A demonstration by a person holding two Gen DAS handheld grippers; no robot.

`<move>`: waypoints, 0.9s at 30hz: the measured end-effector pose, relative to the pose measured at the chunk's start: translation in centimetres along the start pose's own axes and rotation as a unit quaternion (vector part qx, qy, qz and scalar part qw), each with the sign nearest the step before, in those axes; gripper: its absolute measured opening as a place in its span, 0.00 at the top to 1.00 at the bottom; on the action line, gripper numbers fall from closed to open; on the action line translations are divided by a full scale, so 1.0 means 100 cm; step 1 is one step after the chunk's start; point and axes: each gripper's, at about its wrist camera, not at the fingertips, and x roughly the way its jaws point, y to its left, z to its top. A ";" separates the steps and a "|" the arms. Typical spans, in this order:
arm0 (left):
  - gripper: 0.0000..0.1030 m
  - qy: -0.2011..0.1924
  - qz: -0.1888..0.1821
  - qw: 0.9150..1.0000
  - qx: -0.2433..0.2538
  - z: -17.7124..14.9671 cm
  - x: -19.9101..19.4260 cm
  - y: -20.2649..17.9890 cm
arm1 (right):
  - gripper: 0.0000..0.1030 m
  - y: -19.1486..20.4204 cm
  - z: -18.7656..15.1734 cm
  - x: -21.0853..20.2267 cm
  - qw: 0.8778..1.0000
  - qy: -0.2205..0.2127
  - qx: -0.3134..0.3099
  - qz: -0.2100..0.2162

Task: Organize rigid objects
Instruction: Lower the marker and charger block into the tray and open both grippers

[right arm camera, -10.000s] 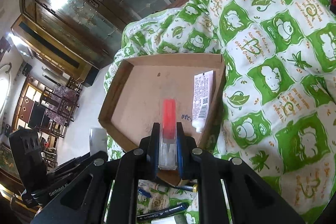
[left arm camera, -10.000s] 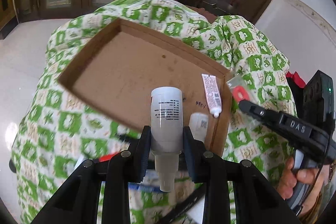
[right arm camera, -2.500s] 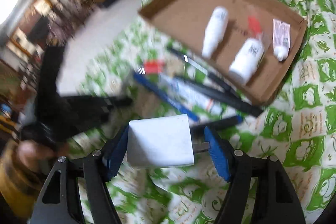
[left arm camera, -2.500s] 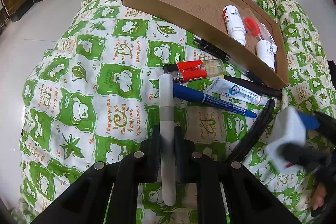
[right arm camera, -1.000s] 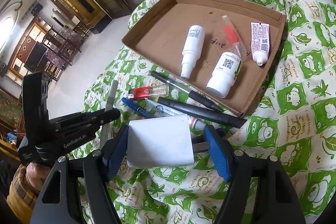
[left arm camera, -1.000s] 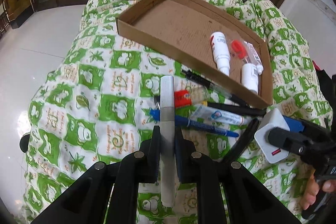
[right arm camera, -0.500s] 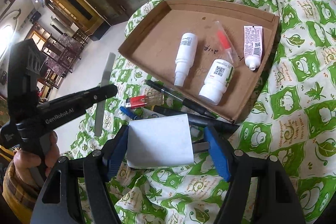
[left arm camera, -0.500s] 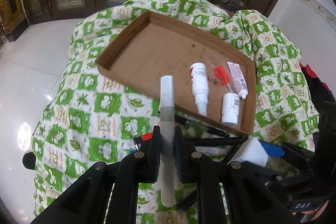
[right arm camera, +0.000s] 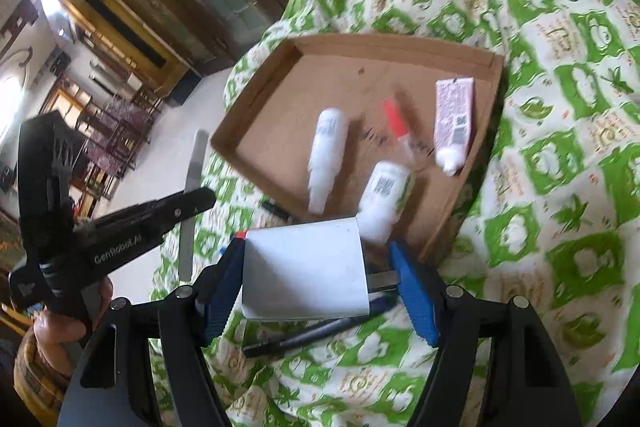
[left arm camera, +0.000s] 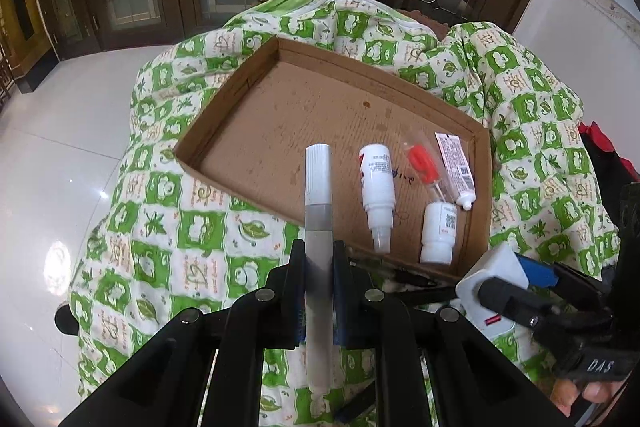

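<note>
Nearest you, your left claw is clamped on a white-and-grey marker, which stands straight out between the pads with its capped end over the near wall of the cardboard tray. A second ago that marker hung over the loose pens on the green-and-white quilt; now you have carried it up and forward to the tray's edge, so the drop is likely next. Your right claw is closed on a white charger plug, one pad on its body and the other at its prongs, and it too has come closer to the tray's near corner. Below it, dark pens lie on the quilt, not yet sorted. Further out, the tray already holds a white spray bottle, a small white bottle, a red-capped item and a pinkish tube, bunched at its right end. The left half is bare, good room for both loads.
</note>
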 end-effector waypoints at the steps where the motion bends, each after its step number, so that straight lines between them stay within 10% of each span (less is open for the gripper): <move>1: 0.89 -0.001 0.000 1.000 0.002 0.002 0.001 -0.001 | 0.30 -0.003 0.002 -0.001 1.000 -0.003 0.005 -0.001; 27: 0.89 0.001 -0.007 1.000 0.028 0.054 0.037 -0.023 | 0.30 -0.053 0.058 -0.013 0.993 -0.073 0.081 -0.044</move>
